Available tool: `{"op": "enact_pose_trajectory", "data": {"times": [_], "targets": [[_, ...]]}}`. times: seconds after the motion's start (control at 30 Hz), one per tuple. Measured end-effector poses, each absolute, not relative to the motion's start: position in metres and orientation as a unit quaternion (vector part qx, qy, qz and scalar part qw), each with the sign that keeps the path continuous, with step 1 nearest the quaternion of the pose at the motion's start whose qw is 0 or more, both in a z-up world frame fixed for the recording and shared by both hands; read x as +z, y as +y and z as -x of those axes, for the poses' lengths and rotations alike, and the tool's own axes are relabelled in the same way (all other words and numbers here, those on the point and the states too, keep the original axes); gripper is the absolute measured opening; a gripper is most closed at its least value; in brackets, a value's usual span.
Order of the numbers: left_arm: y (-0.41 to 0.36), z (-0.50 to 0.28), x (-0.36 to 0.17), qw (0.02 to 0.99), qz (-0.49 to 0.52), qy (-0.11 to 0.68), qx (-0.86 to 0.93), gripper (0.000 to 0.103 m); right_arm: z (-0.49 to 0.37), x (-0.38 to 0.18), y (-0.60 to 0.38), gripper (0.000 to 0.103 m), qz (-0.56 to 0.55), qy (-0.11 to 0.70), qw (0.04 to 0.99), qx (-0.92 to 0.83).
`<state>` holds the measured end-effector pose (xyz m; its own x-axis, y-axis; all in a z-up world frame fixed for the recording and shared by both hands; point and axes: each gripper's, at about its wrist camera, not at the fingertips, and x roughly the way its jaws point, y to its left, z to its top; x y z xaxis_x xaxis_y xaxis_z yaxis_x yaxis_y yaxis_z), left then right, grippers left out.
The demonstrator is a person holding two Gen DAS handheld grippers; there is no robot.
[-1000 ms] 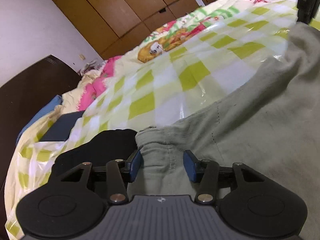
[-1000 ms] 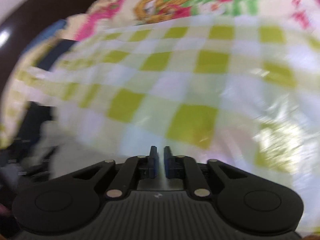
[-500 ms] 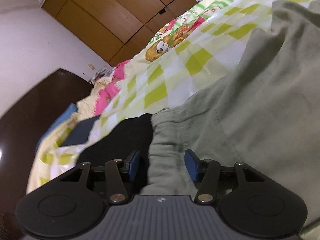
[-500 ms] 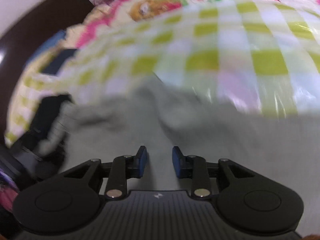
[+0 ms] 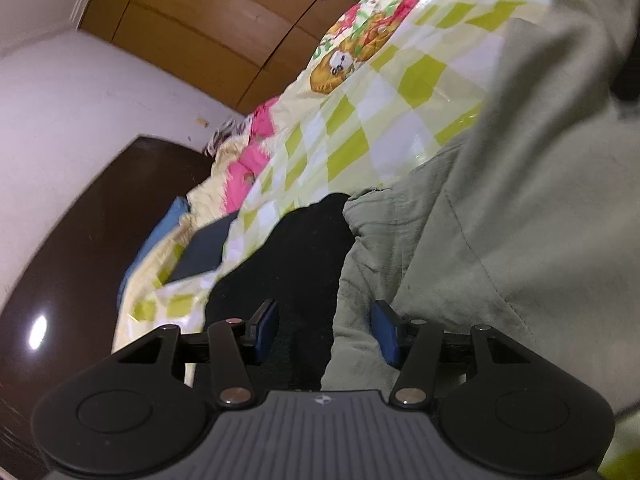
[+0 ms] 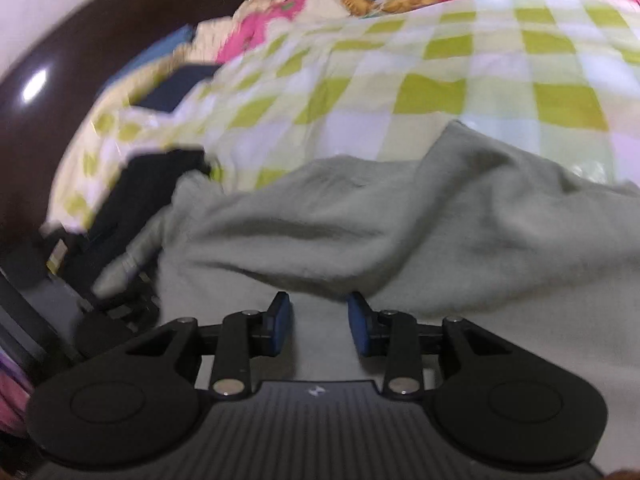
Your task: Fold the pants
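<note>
Both tools wide over grey pants, black garment beside, checkered bedspread beyond.

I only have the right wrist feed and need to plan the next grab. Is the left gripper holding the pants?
Observer: No. The left gripper is open, and the grey pants edge lies between its fingers, not clamped.
Operator: What sits to the left of that edge?
Observer: A black garment on the checked bedspread; the left blue pad is over it.
Operator: My right gripper looks open too. Agreed?
Observer: Yes, the right gripper is open over the pants.
</note>
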<state>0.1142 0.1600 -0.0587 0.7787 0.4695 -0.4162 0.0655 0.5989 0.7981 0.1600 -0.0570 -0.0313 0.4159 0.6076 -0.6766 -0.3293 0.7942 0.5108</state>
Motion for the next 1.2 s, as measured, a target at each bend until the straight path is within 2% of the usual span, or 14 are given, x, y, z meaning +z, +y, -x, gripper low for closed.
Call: {"op": "enact_pose_trajectory", "data": {"times": [0.13, 0.27, 0.43, 0.6, 0.77, 0.9, 1.1, 1.2], "targets": [[0.149, -0.099, -0.047, 0.834, -0.443, 0.304, 0.124, 0.066, -0.133, -0.006, -0.145, 0.033, -0.195, 0.422, 0.857, 0.223], [0.123, -0.086, -0.022, 0.843, -0.443, 0.283, 0.119, 0.065, -0.076, 0.006, -0.273, 0.038, -0.255, 0.388, 0.883, 0.071], [0.037, -0.085, 0.002, 0.871, -0.422, 0.253, 0.016, 0.065, -0.013, 0.007, -0.381, 0.038, -0.299, 0.340, 0.889, -0.068], [-0.072, -0.094, 0.012, 0.878, -0.398, 0.218, -0.150, 0.065, -0.014, 0.016, -0.446, 0.042, -0.294, 0.294, 0.903, -0.109], [-0.153, -0.102, 0.009, 0.858, -0.408, 0.184, -0.251, 0.065, -0.065, 0.028, -0.474, 0.041, -0.215, 0.306, 0.922, -0.098], [-0.191, -0.106, 0.004, 0.849, -0.398, 0.181, -0.298, 0.065, -0.097, 0.028, -0.482, 0.047, -0.155, 0.339, 0.925, -0.070], [-0.219, -0.098, -0.012, 0.841, -0.391, 0.184, -0.327, 0.065, -0.090, 0.019, -0.469, 0.047, -0.064, 0.368, 0.927, -0.041], [-0.220, -0.090, -0.018, 0.836, -0.394, 0.189, -0.332, 0.065, -0.090, 0.012, -0.467, 0.045, -0.053, 0.379, 0.924, -0.021]]}}
